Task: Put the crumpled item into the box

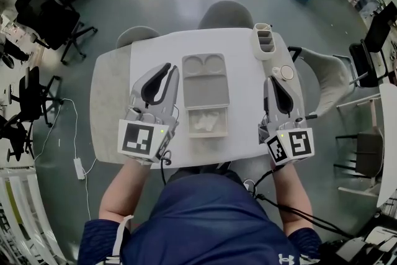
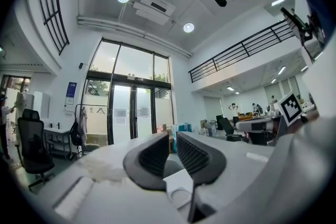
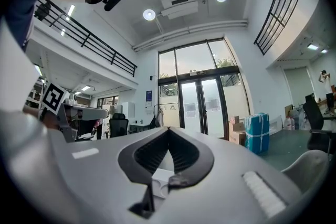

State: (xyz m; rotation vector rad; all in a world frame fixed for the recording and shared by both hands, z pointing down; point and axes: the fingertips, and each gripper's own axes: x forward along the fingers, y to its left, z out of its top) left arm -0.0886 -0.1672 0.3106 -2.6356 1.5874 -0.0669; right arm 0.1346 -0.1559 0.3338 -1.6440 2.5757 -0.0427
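Note:
A grey box [image 1: 205,89] with several compartments lies in the middle of the white table [image 1: 242,46]. The white crumpled item [image 1: 206,121] rests inside its nearest compartment. My left gripper [image 1: 165,73] lies level on the table just left of the box; in the left gripper view its jaws [image 2: 174,139] stand slightly apart with nothing between them. My right gripper [image 1: 273,81] lies to the right of the box, clear of it. The right gripper view shows this gripper [image 3: 168,131] with its tips touching and nothing in them.
A ribbed grey holder [image 1: 265,40] stands at the table's far right corner, with a small round disc [image 1: 286,73] nearer. Two grey chairs [image 1: 226,12] stand beyond the far edge. Office chairs [image 1: 49,12] and a cable [image 1: 69,133] are on the floor to the left.

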